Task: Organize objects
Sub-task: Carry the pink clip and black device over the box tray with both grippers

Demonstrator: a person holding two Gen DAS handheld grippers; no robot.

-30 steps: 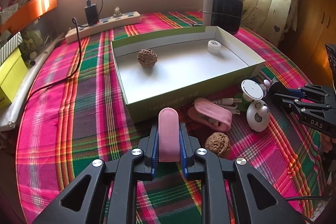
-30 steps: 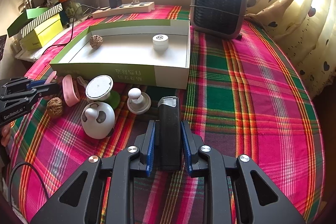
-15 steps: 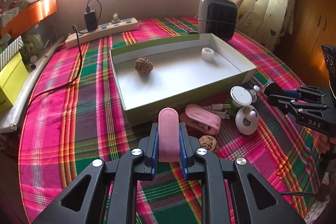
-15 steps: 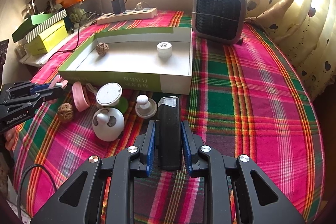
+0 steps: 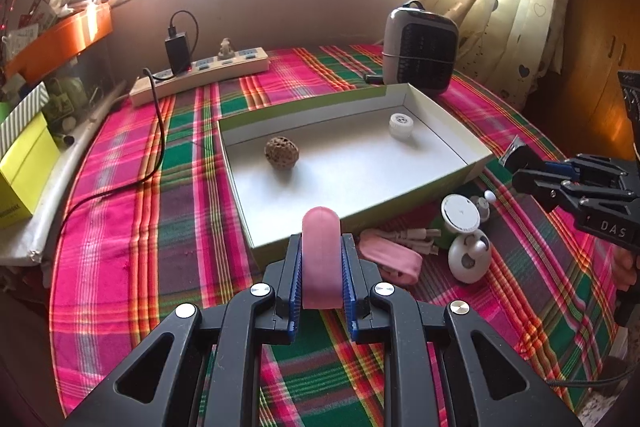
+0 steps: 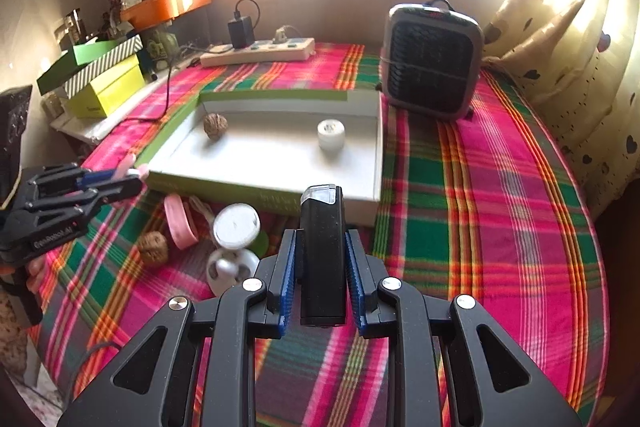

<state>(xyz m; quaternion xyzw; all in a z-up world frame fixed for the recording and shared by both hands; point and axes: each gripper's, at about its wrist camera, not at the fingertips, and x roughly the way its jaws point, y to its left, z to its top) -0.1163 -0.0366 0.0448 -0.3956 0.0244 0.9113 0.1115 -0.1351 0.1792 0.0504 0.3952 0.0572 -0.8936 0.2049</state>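
The left gripper point(image 5: 321, 269) has its jaws clamped on a pink rounded piece point(image 5: 321, 255), held above the near wall of the shallow white tray point(image 5: 440, 107). The right gripper point(image 6: 320, 273) clamps a black lighter-shaped block point(image 6: 322, 255) over the plaid-covered worktop point(image 6: 480, 207), whose right half lies open. In the tray: one walnut point(image 5: 281, 152), one white cap point(image 5: 401, 125). Outside: one walnut point(image 6: 153, 248), one pink clip point(image 6: 180, 221).

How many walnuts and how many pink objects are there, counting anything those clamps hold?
Walnuts: 2 (boxed walnut, loose walnut)
Pink objects: 2 (held pink piece, loose pink strap)
Total: 4
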